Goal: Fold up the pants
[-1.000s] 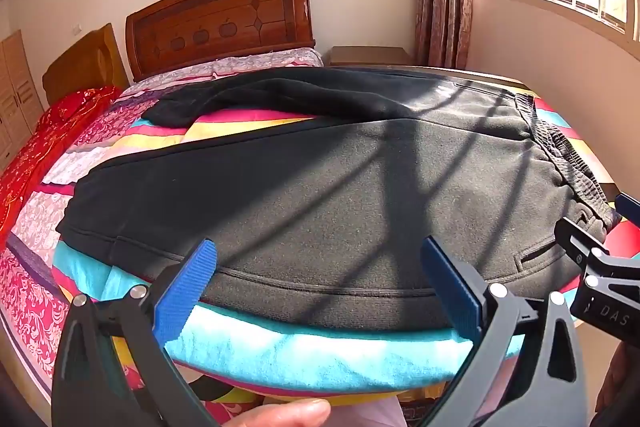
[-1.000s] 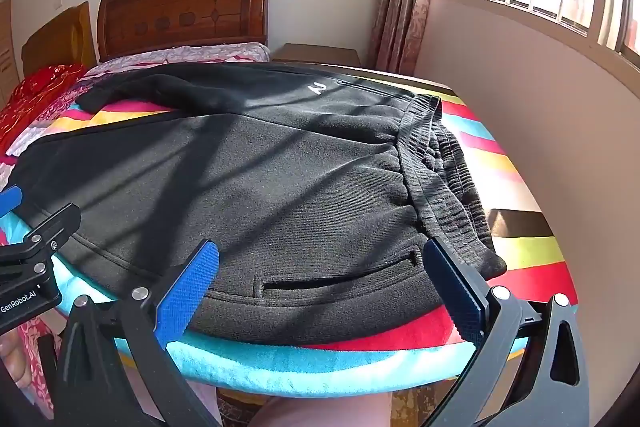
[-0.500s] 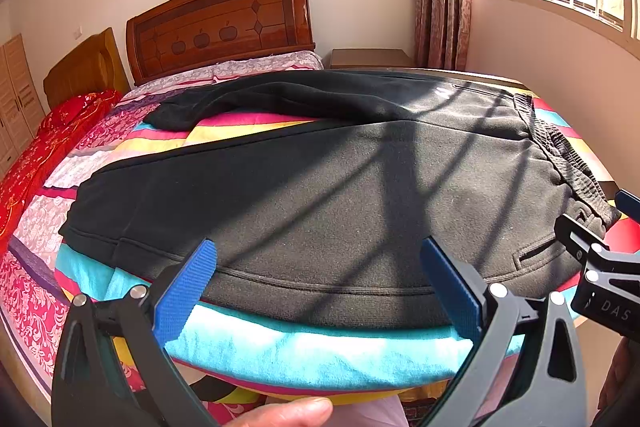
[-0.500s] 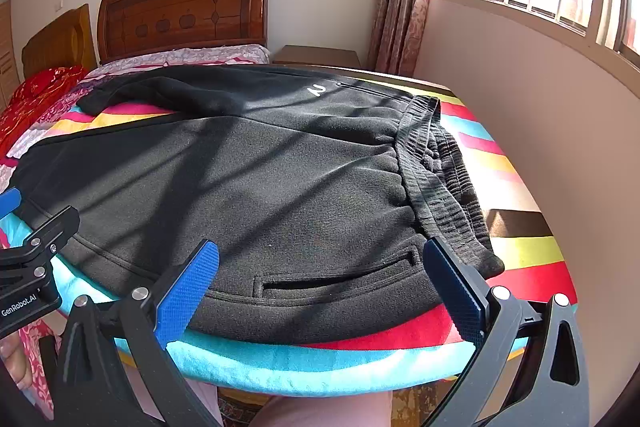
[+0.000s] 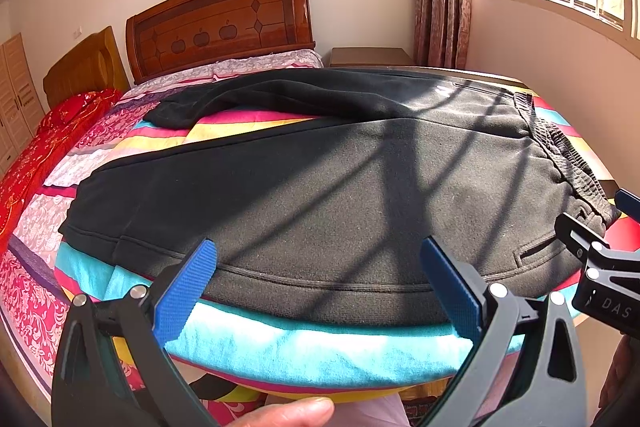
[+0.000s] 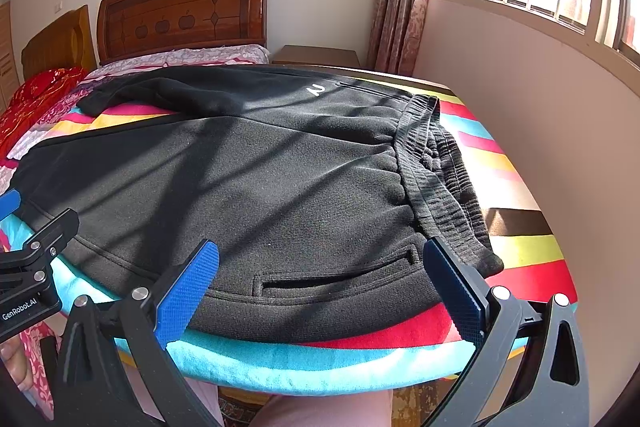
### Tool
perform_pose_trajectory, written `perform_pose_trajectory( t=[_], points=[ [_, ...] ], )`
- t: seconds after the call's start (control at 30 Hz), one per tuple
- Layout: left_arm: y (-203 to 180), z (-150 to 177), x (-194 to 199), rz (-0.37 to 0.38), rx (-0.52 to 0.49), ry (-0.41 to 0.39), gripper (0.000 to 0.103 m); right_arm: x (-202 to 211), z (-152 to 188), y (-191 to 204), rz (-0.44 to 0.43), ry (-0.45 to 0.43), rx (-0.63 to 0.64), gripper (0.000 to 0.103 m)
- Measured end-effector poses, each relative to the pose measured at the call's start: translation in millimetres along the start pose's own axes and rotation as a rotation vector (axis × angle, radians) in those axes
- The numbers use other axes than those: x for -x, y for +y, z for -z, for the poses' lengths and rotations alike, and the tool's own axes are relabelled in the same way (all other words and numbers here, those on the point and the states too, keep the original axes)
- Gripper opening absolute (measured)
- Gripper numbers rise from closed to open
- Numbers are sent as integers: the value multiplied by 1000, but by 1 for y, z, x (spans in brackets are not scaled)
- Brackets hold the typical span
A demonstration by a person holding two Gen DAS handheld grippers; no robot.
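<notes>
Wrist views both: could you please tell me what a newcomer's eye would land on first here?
Black pants lie spread flat across a brightly striped bedspread, waistband toward the window side and legs spread apart toward the far left. Each open hand-held gripper, left and right, hovers at the near hem edge, blue pads wide apart, holding nothing. A carved wooden headboard stands behind.
</notes>
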State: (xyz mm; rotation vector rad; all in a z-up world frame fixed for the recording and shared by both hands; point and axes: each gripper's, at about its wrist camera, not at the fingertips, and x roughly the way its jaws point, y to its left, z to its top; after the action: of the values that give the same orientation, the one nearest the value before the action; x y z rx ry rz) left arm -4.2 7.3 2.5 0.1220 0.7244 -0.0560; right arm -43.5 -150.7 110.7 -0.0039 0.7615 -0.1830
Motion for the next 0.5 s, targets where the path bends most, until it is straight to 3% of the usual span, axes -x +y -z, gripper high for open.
perform_pose_trajectory(
  t=[0.5],
  points=[
    [2, 3, 1, -1, -1, 1, 102, -1, 1, 4, -4, 8, 8, 99]
  ],
)
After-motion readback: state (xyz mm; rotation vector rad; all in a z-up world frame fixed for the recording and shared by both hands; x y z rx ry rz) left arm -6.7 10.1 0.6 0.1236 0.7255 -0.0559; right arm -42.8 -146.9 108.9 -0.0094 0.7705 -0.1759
